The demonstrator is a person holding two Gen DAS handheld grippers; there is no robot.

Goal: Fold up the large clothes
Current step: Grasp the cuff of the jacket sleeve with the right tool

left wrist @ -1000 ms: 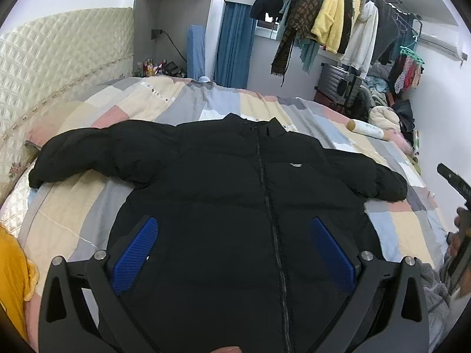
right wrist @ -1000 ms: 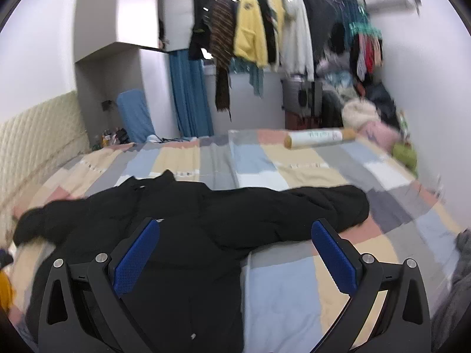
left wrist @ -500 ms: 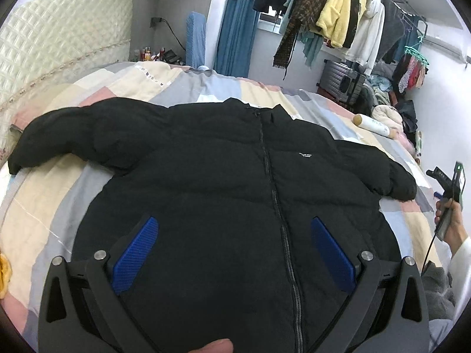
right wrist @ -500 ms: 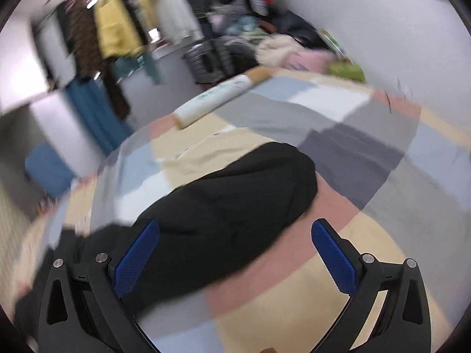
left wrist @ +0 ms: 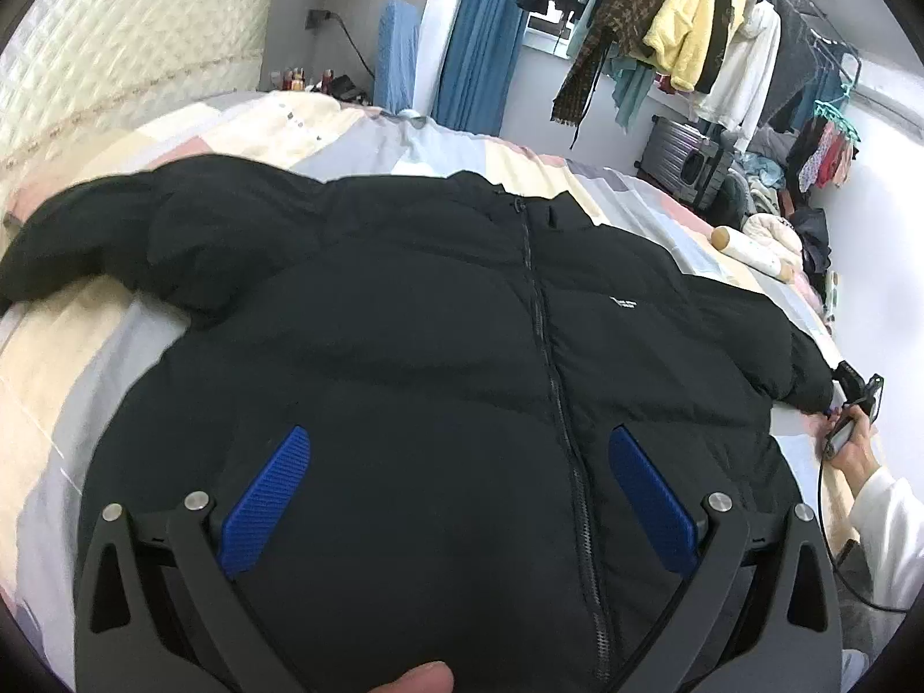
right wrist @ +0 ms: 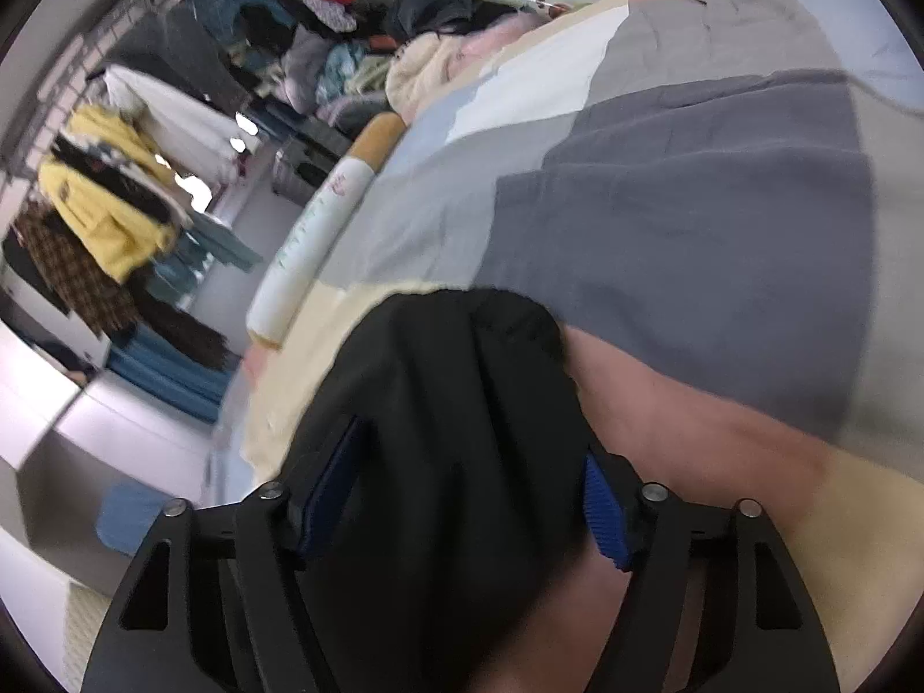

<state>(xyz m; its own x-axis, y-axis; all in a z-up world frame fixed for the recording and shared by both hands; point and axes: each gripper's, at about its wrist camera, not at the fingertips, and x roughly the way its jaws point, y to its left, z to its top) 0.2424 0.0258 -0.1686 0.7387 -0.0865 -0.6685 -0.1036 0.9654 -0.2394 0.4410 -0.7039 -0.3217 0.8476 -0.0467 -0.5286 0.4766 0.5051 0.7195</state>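
Left wrist view: a black puffer jacket [left wrist: 439,346] lies zipped and spread flat on the patchwork bed [left wrist: 69,358], both sleeves out, no fold yet made. The left tool [left wrist: 456,496] hovers spread above the hem, angled down. The right tool [right wrist: 462,496], rolled sideways, has just been closing around the sleeve cuff [right wrist: 456,369]; its pads appear to press it.

Black puffer jacket [left wrist: 439,358], zipped, spread front-up across patchwork bed [left wrist: 69,346], sleeves out sideways; one cuff [right wrist: 462,381] between blue pads.
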